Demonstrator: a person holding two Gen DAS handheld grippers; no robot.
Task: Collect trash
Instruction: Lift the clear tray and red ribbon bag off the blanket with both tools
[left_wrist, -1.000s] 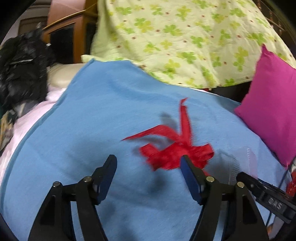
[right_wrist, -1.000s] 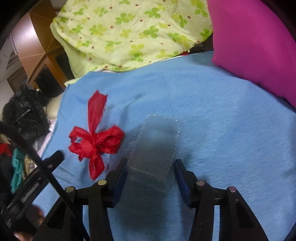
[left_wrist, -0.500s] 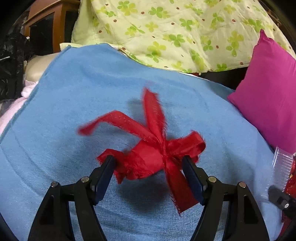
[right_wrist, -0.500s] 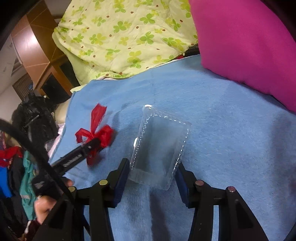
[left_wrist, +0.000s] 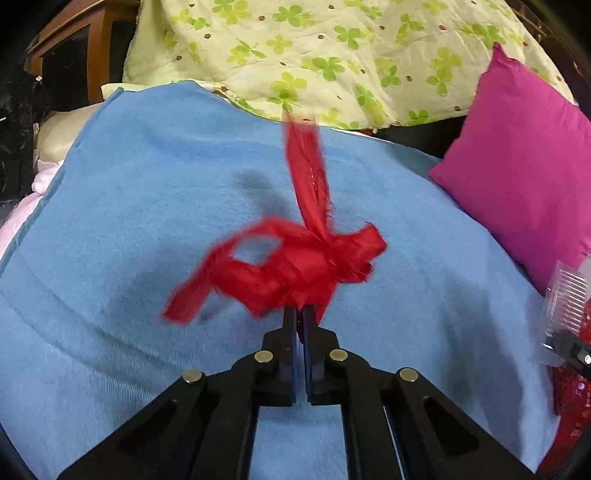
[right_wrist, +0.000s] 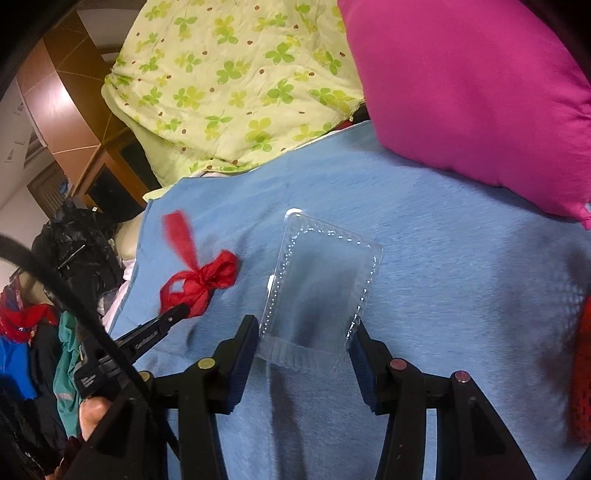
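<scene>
Two pieces are held above the blue blanket (left_wrist: 110, 229): soft, light ribbon (left_wrist: 291, 266), pinched in the shut left gripper (left_wrist: 300, 314); thin, crushable tray (right_wrist: 321, 291), clamped at its near end by the right gripper (right_wrist: 304, 343).

A ribbon bow (left_wrist: 295, 266) and a plastic tray (right_wrist: 321, 291) lie side by side on a blanket (left_wrist: 129, 221), the bow to the left. Behind them a quilt (left_wrist: 332, 55) is heaped, with a cushion (left_wrist: 524, 177) at the right.
</scene>
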